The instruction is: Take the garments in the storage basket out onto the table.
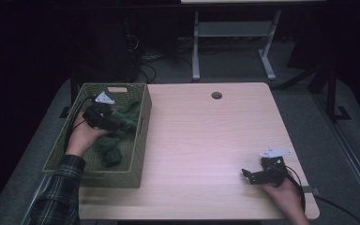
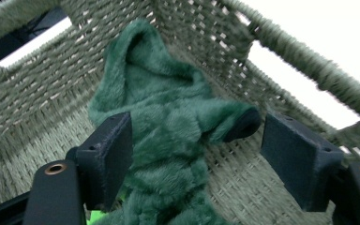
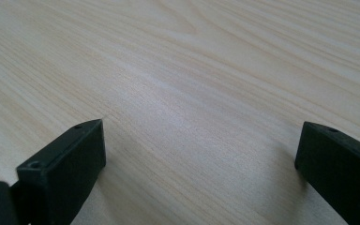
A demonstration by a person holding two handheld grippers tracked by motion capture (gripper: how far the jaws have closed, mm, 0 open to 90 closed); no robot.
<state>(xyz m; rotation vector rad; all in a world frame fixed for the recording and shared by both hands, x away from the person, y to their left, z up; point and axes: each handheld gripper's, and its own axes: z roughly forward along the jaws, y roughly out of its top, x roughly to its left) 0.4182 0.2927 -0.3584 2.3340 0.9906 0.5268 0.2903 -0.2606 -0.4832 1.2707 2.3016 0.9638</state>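
The desk [image 1: 206, 140] is filling mid-frame, with the basket [image 1: 140, 140] sitting at its left edge. The green cloth [image 1: 122, 126] is lying inside it. Your left tongs [image 2: 194, 154] are straddling the cloth, released and not pressing. Your right tongs [image 3: 199, 159], lower right, are resting released on bare wood.

A pale wooden desk [image 1: 206, 140] with light grain carries the scene; a round cable hole [image 1: 216, 95] sits near its far edge. Beyond it, on grey carpet [image 1: 234, 70], stands the white metal frame of another desk [image 1: 234, 35], its two legs ending in flat feet. Loose black cables [image 1: 145, 70] lie on the carpet near dark equipment [image 1: 108, 42] at the far left.
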